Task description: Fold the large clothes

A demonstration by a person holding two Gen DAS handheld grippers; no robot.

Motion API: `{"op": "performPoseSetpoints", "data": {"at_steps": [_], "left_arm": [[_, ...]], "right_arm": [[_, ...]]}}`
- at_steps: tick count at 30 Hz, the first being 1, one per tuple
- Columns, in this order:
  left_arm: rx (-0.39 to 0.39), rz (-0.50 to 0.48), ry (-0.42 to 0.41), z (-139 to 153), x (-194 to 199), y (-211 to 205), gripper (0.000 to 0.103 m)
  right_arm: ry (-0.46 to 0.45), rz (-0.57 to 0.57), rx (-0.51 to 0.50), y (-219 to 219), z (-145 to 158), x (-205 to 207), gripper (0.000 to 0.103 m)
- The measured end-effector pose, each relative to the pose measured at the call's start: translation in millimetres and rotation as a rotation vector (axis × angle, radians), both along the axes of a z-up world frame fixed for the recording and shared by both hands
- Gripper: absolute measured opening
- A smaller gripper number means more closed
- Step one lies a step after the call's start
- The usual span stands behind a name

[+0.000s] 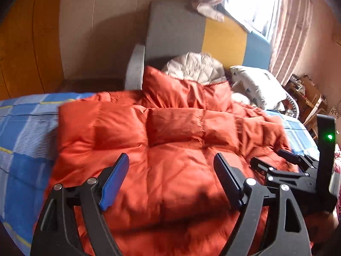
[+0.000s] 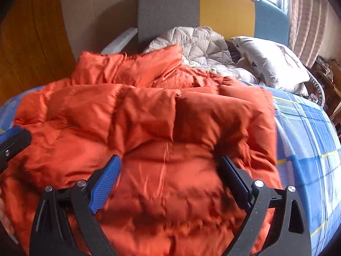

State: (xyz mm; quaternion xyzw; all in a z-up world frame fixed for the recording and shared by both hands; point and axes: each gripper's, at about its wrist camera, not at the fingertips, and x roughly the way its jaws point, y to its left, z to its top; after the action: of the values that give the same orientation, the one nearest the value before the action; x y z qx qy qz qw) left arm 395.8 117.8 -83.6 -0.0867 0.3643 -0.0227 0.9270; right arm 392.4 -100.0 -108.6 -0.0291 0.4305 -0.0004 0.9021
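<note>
Orange puffer jacket (image 1: 153,149) spread on bed, both hand-held grippers released above it.

Left hand-held gripper (image 1: 171,179) at 6 o'clock in left wrist view, fingers spread wide, nothing between them, quilted orange fabric beneath. Right hand-held gripper (image 2: 169,179) likewise spread and empty over the jacket; it also shows at 3 o'clock in left view. Jacket collar end lies toward 12 o'clock. Blue plaid bedsheet (image 2: 307,140) under jacket, visible at 3 o'clock in right view, 9 o'clock in left. Grey quilted blanket (image 2: 198,42) and white patterned pillow (image 2: 268,61) bunched near 1 o'clock, against grey-yellow-blue headboard (image 2: 226,10).
</note>
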Motion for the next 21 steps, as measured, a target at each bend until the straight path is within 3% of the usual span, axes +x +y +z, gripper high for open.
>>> {"op": "performPoseSetpoints", "data": {"at_steps": [9,21], "left_arm": [[0.03,-0.02,-0.091,32,-90,9,0.086],[0.042,-0.008,-0.08,23,-177,32,0.088]], "right_arm": [[0.017,0.024,0.025,-15,20,-66,0.093],[0.055,-0.036,-0.016,-65,19,-153,0.093]]}}
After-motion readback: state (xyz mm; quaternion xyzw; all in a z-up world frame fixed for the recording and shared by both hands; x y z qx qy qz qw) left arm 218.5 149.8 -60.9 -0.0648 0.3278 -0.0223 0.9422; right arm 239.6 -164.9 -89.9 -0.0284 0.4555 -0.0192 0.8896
